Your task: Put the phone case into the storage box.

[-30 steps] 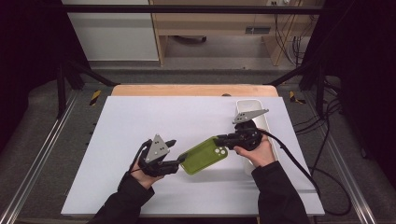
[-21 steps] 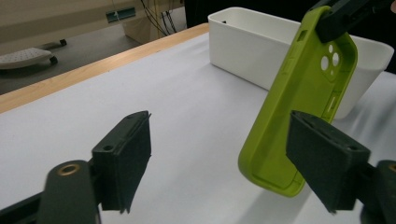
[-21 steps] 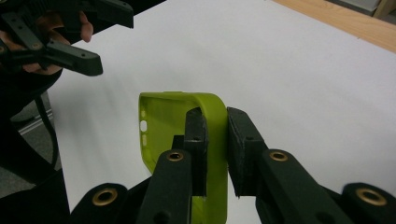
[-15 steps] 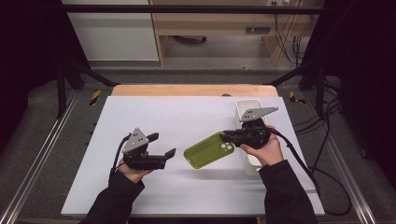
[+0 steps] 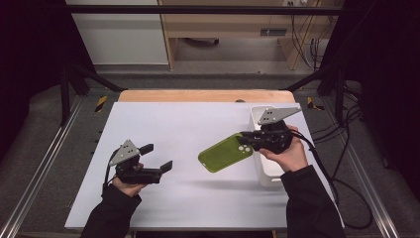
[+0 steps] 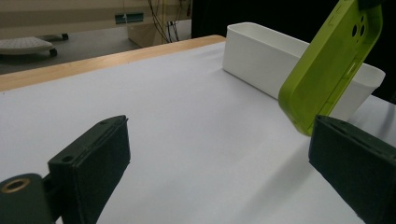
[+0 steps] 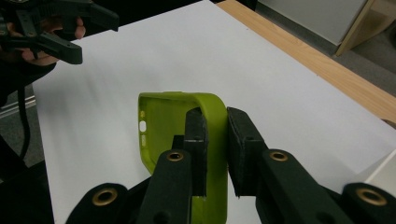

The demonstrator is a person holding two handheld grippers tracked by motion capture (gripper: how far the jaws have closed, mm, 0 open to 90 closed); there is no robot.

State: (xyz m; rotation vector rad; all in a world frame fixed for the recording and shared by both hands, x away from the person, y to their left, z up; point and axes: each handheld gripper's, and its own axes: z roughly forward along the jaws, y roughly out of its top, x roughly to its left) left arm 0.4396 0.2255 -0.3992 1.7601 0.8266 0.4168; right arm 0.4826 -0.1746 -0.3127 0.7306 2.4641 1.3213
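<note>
A lime-green phone case (image 5: pixel 225 152) hangs tilted above the white sheet, and my right gripper (image 5: pixel 246 137) is shut on its camera end. In the right gripper view the two pads pinch the case's side wall (image 7: pixel 212 126), with the right gripper (image 7: pixel 216 140) holding it open side up. My left gripper (image 5: pixel 157 157) rests low at the left of the sheet, well apart from the case. Its jaws have just been opening and stand wide with nothing between them. From the left gripper (image 6: pixel 219 154) the case (image 6: pixel 331 60) is seen farther off, in the air.
A white oblong bin (image 5: pixel 270 171) stands at the right edge of the sheet, under my right hand; the bin (image 6: pixel 257 51) also appears behind the case. A wooden strip (image 5: pixel 198 95) borders the far side. Metal rails run along both sides of the table.
My left gripper has drawn away to the left from the case's end, and its jaws stand wider. My right gripper has lifted the case a little off the sheet.
</note>
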